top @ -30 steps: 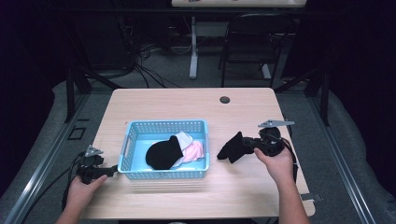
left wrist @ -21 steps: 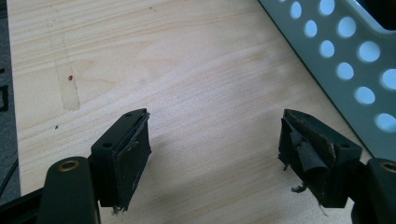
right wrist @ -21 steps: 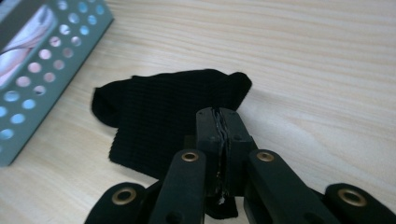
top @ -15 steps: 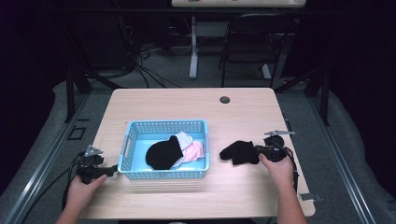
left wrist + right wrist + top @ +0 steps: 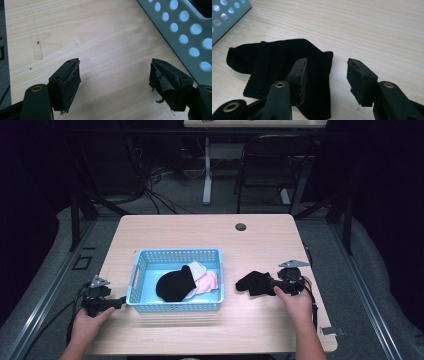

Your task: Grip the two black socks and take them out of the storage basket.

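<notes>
The right tongs sit low over the desk near its right edge, and their jaws have just been opening: they now stand apart with bare wood between the tips and nothing pinched. A second ago the same tongs held the black sock up off the surface; now the sock lies flat and crumpled on the desk, its near end under the left jaw in the right gripper view, the rest spread away toward the basket. In the high view the black sock rests between the blue basket and the right tongs, just beside the jaw tips, and the right hand has come down with it.

The left tongs are open too, jaws wide apart over bare wood, with the perforated wall of the basket just to one side. In the high view the left tongs and left hand are near the front left corner, at the basket's front left corner, where they were before.

Farther back, the basket holds a black garment on a white piece and a pink piece, unchanged. A small round dark grommet sits near the far edge.
</notes>
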Available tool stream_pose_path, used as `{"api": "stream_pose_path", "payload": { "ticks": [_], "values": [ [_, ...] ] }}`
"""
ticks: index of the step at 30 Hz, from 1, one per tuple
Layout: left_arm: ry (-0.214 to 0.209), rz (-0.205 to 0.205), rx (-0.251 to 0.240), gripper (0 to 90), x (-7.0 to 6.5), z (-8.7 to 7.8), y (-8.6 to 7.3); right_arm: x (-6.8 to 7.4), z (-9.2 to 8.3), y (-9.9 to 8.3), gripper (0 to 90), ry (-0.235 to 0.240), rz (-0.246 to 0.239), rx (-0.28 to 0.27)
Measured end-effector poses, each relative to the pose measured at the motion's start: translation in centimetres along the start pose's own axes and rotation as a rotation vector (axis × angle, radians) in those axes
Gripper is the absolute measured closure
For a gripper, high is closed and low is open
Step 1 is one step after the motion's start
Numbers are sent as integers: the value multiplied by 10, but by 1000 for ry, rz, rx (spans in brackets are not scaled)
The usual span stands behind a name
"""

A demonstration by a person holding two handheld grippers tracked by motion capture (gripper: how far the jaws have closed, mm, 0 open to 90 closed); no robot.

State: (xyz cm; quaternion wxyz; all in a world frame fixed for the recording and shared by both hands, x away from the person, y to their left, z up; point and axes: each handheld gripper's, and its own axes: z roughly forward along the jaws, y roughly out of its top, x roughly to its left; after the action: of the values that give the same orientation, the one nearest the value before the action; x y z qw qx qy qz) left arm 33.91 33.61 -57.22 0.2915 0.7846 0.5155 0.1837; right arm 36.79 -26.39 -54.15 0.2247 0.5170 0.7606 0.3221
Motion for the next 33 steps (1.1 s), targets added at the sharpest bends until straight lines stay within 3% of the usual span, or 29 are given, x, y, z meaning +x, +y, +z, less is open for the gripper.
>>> {"api": "stream_pose_path", "payload": {
  "ticks": [3,4,7,12,13,16,21,23,24,28,33],
  "values": [
    [0,-1,-1,247,0,0,0,9,-2,5,471,-19,-65,-18],
    [-2,0,1,247,0,0,0,11,-3,7,472,-19,-63,-15],
    [0,-1,-4,247,0,0,0,17,-3,9,462,47,-2,5],
    [-1,1,-1,247,0,1,0,28,-2,16,399,114,4,14],
    [-1,2,1,247,0,1,0,36,-4,22,366,152,-21,-3],
    [0,1,0,247,0,1,0,50,-9,30,334,150,-72,-21],
    [1,1,2,247,0,1,-1,79,-18,48,294,195,-170,-42],
    [1,1,2,247,0,1,-1,83,-18,51,298,200,-175,-54],
    [0,0,2,247,0,1,-1,93,-19,60,382,247,-209,-65],
    [-1,1,2,247,0,1,0,109,-12,77,501,340,-213,-52],
    [-2,1,2,247,0,1,0,138,8,96,547,366,-240,6]
  ]
}}
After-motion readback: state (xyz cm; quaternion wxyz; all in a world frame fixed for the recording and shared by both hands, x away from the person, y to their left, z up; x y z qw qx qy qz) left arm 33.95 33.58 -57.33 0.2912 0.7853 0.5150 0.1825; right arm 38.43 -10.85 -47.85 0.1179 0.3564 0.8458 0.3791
